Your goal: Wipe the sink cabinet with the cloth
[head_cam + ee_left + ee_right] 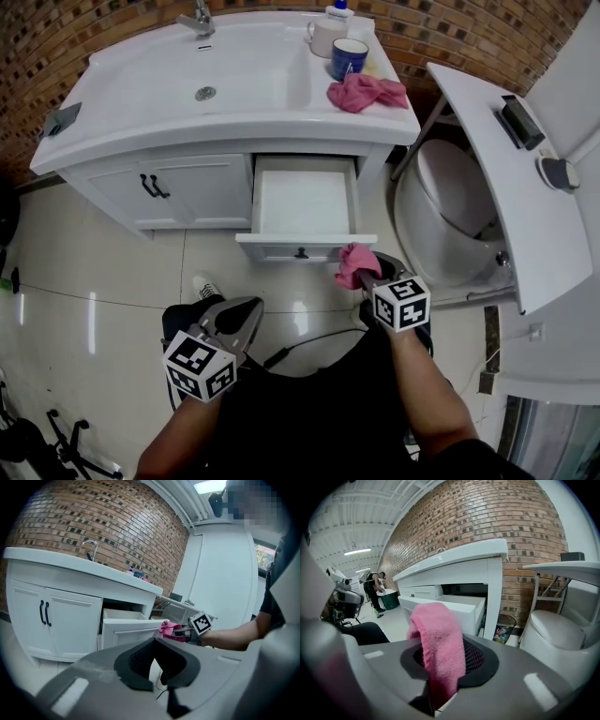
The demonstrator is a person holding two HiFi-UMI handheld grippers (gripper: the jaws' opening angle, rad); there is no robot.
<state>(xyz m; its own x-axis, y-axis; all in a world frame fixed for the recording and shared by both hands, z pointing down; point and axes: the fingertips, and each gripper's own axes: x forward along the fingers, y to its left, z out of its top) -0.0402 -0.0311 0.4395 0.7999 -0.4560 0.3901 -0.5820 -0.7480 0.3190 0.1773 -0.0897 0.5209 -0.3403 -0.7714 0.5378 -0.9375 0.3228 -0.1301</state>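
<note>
Lower right of centre, the right gripper (366,277) reaches forward, clamped on the pink cloth (352,261) — right at the open drawer's (302,202) front right corner. The left gripper (251,309) (jaws together, holding nothing) hangs lower left, pointing toward the sink cabinet (192,187).

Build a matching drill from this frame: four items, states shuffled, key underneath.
Items
1. blue ceramic mug
2. white cabinet drawer
3. left gripper
4. right gripper

States
a. shut on a pink terry cloth
b. pulled open
c. on the white countertop, beside a white mug
d. shut, holding nothing

Pairs: 1-c, 2-b, 3-d, 4-a
</note>
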